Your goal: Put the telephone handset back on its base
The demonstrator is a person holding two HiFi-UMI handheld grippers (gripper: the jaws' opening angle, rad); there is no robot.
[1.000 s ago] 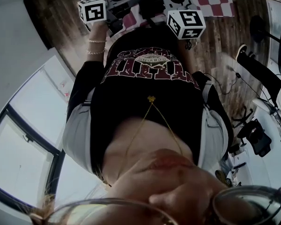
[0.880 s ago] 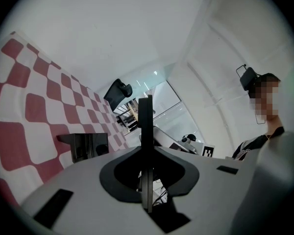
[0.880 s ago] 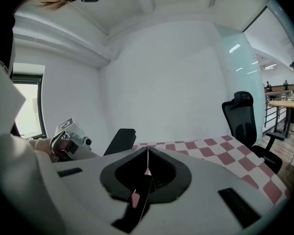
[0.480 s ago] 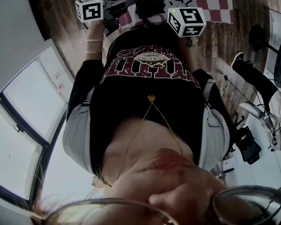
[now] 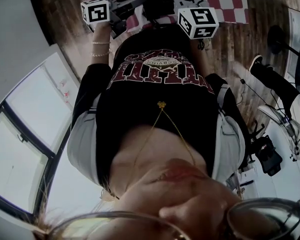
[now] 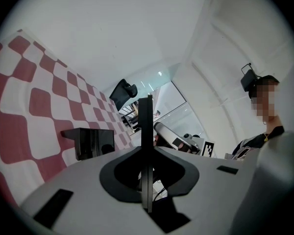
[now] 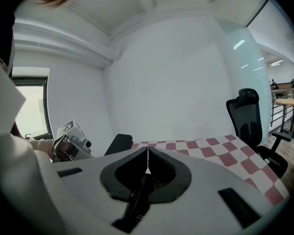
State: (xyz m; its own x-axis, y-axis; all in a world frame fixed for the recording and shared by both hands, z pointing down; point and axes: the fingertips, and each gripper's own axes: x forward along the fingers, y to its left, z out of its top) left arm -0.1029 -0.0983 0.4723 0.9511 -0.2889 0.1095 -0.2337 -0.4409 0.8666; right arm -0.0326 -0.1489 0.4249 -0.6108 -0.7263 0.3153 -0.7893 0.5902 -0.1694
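Up close to a black shirt [image 5: 160,114], holds both tongs side by side and almost level, aimed far ahead. Holds the left tongs [image 6: 146,104] pressed together, pinching nothing. Holds the right tongs [image 7: 147,153] the same way: pressed together, pinching nothing. Makes sense for now, with no grab under way and nothing to carry.

Far ahead, sees a red and white checked cloth [image 7: 230,151] spread out flat. On that cloth, sees a black box [image 6: 90,143]. Looks most like the telephone, or its base. Sits well apart from both tongs. Cannot tell about the handset: on the box or beside it, too small and too dark to say. Finds no clear handset in any view.

To the right of the cloth, sees a black chair [image 7: 247,114], out of the way. From the head view, sees mostly the shirt, with a wood floor [image 5: 65,24] at the far left, so not much help for finding the telephone.

Seems to be at the very start of the job. Needs a move closer to the cloth first. Then needs one pair of tongs spread wide, for getting hold of a handset; no use trying with tongs pressed together. Better to go slow near the black box, so as not to bump it off the cloth.
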